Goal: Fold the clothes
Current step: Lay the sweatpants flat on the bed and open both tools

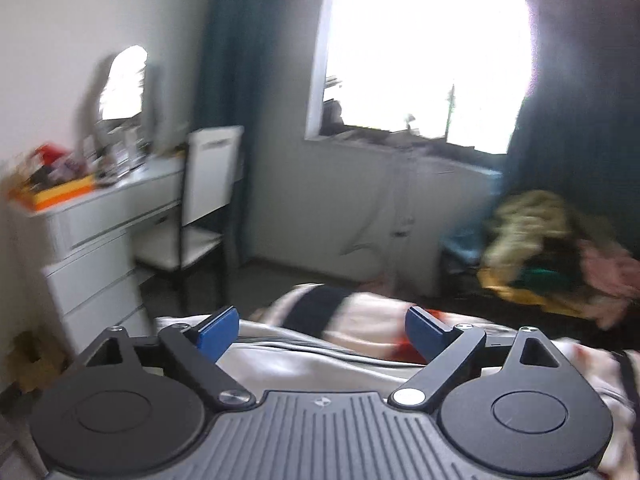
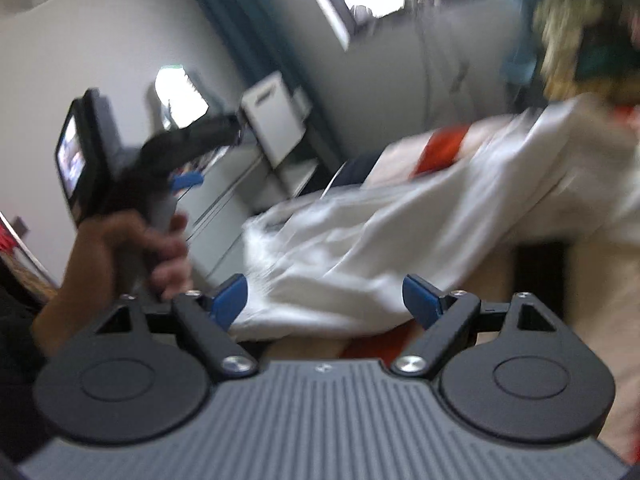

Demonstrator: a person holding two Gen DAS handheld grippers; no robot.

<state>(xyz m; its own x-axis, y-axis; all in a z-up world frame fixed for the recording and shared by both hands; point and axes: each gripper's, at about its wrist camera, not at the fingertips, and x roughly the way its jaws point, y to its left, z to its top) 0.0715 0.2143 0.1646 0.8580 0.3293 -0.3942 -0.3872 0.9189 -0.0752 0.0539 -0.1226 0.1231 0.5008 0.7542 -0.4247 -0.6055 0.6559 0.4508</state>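
Note:
In the left wrist view my left gripper stands open, its blue pads wide apart with nothing between them. Just beyond it a cream garment with black and red bands lies spread on the bed. In the tilted right wrist view my right gripper is open too. The white garment lies rumpled just past its pads, which do not press on it. At the left a hand holds the other gripper, and one of that gripper's blue pads shows.
A pile of mixed clothes sits at the right of the bed and shows again as a pile at the upper right. A white dresser with clutter, a white chair and a bright window stand beyond the bed. Both views are blurred.

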